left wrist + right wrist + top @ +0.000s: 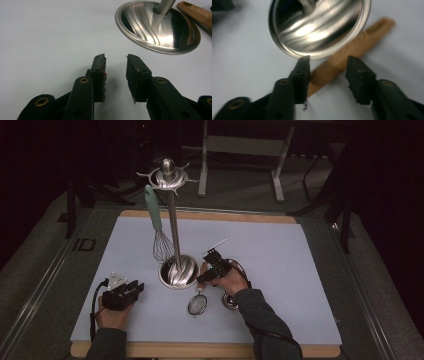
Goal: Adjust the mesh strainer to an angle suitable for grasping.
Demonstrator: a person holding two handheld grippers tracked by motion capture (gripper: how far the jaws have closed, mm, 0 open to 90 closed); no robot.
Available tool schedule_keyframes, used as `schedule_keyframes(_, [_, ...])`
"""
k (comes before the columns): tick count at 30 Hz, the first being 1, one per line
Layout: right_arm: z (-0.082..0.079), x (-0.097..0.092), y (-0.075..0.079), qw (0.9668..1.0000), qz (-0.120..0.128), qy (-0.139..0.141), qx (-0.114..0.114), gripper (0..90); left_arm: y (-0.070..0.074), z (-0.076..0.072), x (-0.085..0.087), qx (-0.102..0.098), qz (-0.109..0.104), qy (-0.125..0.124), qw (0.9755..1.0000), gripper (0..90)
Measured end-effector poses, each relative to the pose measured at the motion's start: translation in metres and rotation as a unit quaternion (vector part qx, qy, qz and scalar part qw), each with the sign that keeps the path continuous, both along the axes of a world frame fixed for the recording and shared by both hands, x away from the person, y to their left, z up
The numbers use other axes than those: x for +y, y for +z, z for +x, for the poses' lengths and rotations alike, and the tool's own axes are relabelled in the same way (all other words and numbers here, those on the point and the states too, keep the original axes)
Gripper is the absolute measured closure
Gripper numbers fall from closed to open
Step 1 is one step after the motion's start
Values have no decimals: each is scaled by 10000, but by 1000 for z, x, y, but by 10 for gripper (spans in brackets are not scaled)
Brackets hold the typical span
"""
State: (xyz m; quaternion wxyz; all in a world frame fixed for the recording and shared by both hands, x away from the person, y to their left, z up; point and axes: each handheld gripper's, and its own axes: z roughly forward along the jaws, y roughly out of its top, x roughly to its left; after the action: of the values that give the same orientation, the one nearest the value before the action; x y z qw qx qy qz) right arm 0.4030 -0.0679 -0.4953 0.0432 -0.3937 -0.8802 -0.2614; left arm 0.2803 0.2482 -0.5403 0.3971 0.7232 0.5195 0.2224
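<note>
- Beside the round steel base point(319, 27) of the utensil stand, a wooden handle point(347, 58) lies flat on the white mat point(280, 270); in the right gripper view it runs diagonally between the two jaws, its far end just past the rim of the base and seemingly touching it.
- In the high view the handle leads down to a small mesh strainer point(197, 304), whose round head rests on the mat just in front of the base.
- The right gripper point(328, 65) stands released: its jaws are spread on either side of the wooden handle, and neither pad presses on the wood.
- In the high view the right gripper point(204, 276) sits just to the right of the base, with the hand behind it and a small round metal utensil point(230, 301) near the wrist.
- The left gripper point(116, 66) is also released, its jaws apart over bare mat with nothing between them; the base lies ahead and to its right.
- In the high view the left gripper point(131, 290) rests on the mat well to the left of the base.
- A whisk point(159, 232) with a pale green handle hangs from the top ring of the stand point(170, 177), its wires just beside the pole.
</note>
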Motion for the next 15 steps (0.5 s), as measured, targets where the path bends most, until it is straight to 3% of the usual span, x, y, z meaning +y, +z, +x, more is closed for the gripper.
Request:
schedule_keyframes(3, [-2, 0, -1, 9997, 77, -160, 155, 520, 0, 0, 0, 1, 8, -6, 10000, 689])
schedule_keyframes(15, [-1, 3, 1, 9986, 30, -342, 408, 555, 0, 0, 0, -3, 1, 5, 10000, 689])
